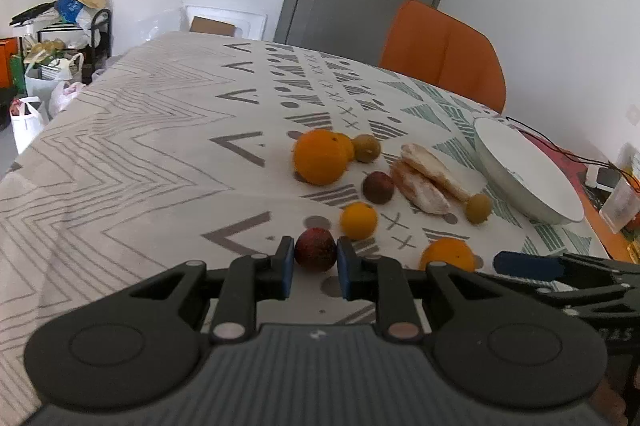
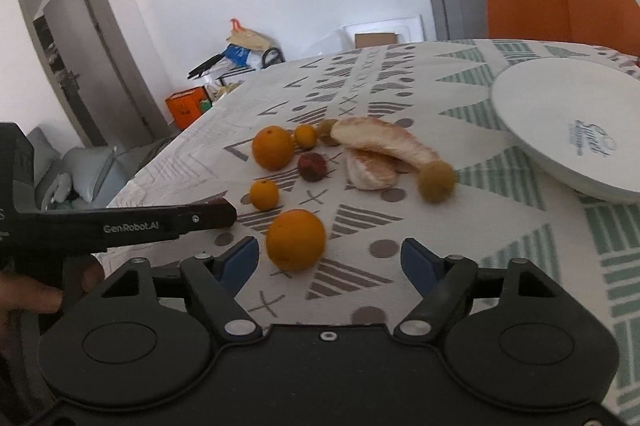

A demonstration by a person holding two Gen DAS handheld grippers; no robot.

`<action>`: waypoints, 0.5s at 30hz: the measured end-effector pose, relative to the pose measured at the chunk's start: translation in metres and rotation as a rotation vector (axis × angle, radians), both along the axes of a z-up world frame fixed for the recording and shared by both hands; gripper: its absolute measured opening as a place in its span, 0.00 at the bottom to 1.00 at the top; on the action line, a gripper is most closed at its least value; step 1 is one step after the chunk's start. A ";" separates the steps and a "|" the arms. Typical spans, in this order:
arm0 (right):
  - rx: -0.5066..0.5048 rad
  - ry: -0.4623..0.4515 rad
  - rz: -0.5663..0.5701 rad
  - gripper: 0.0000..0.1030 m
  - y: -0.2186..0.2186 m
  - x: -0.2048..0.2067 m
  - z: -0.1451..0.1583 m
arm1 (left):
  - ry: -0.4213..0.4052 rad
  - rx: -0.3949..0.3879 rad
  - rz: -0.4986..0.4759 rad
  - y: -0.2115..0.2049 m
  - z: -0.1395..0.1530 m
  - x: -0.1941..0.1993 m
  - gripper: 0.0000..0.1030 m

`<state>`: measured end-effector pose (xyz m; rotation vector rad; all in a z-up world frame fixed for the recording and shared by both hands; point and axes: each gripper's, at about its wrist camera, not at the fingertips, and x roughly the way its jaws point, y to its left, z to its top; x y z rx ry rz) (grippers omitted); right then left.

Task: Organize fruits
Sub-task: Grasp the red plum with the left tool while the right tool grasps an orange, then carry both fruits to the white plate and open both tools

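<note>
Fruits are scattered loose across the patterned bench point(image 1: 132, 162), with the white plate point(image 1: 528, 170) sitting at about 2 o'clock of the pile, still bare as far as I can see. Left gripper point(image 1: 316, 262) has its jaws pinched narrow on a small dark red fruit point(image 1: 315, 249), which looks like it's still resting on the cloth. Right gripper point(image 2: 328, 262) has its jaws standing wide, with the near orange point(image 2: 296, 239) just ahead of them, closer to the left pad, nothing gripped.

What worries me: that red fruit is round and caught right at the tips, so a quick lift could pop it out and send it rolling. And the orange sits off-centre, so closing now might just nudge it toward 9 o'clock, into the left gripper.
</note>
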<state>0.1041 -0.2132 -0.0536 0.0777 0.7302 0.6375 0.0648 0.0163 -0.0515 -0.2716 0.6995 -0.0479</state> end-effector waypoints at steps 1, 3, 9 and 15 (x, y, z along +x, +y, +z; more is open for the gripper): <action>0.000 0.006 0.005 0.71 0.003 0.001 -0.001 | -0.003 0.002 0.005 0.002 0.001 -0.001 0.20; -0.004 -0.002 0.018 0.71 0.009 0.002 -0.002 | -0.010 0.004 0.012 0.006 0.001 -0.003 0.20; -0.034 -0.030 0.054 0.42 0.025 0.000 -0.004 | -0.016 -0.001 0.028 0.013 0.002 -0.005 0.20; -0.003 -0.039 0.012 0.34 0.011 0.002 0.005 | -0.031 0.017 0.018 0.007 0.010 0.000 0.20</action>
